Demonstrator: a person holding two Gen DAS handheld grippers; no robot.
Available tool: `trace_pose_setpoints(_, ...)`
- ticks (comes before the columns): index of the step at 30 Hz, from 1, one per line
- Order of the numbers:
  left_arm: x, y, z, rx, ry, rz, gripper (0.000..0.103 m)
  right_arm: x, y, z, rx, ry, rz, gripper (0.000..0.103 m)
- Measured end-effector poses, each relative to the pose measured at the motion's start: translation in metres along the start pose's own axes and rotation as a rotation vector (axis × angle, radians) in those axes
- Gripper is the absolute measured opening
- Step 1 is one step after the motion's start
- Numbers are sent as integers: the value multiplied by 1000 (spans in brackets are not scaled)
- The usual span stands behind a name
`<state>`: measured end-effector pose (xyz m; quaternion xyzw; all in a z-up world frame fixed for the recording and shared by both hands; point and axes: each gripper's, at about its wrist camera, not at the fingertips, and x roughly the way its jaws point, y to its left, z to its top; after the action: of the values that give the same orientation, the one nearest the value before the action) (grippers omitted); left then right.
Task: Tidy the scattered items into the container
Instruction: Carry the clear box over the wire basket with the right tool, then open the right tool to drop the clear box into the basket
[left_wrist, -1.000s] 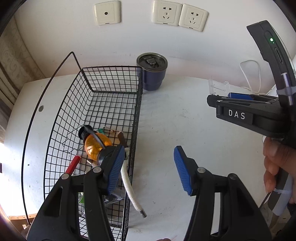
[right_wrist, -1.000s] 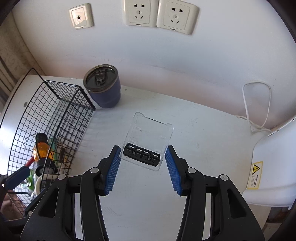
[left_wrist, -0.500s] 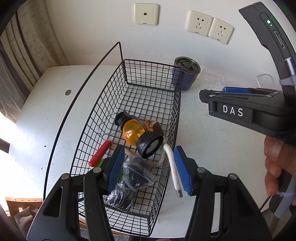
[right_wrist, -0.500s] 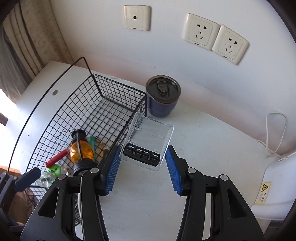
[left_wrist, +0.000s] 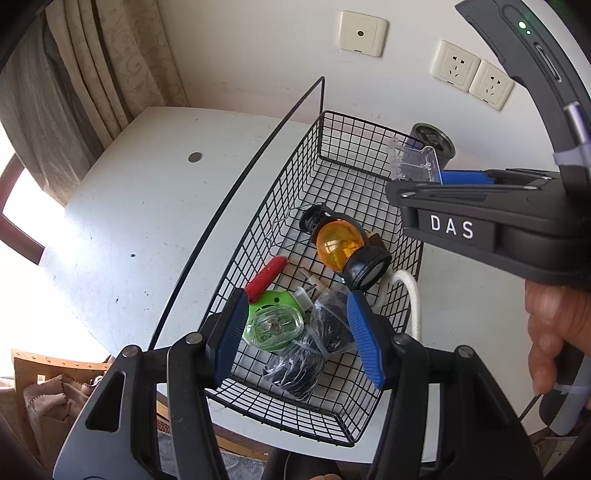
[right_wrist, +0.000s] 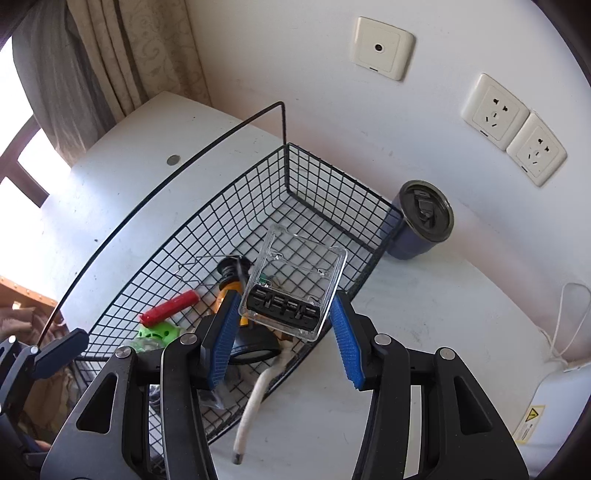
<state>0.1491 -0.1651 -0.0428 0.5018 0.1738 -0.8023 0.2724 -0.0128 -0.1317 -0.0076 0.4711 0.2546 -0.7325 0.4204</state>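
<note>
My right gripper (right_wrist: 284, 299) is shut on a clear plastic case (right_wrist: 295, 288) with a black insert, holding it above the right side of the black wire basket (right_wrist: 332, 173). The left wrist view shows the case (left_wrist: 413, 162) over the basket's far right corner. My left gripper (left_wrist: 295, 295) hovers open over the near end of the basket (left_wrist: 258, 221), nothing between its pads. Inside lie an orange lantern (left_wrist: 340, 243), a red stick (left_wrist: 266, 277), a green gadget (left_wrist: 273, 321) and a black bagged bundle (left_wrist: 306, 354).
A white cable (right_wrist: 255, 398) hangs over the basket's right rim onto the white table (right_wrist: 424, 350). A dark blue lidded tumbler (right_wrist: 421, 225) stands just right of the basket near the wall. A white appliance (right_wrist: 554, 406) sits at the far right.
Both grippers have swung left. The case, earlier over bare table, now hangs over the basket. The left gripper has moved from the basket's right rim to above its contents.
</note>
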Motion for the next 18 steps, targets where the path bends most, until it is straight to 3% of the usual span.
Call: trace_pose_setpoints(18, -16, 28, -18, -91, -3, 66, 51, 5, 41, -7, -114, 53, 63, 51)
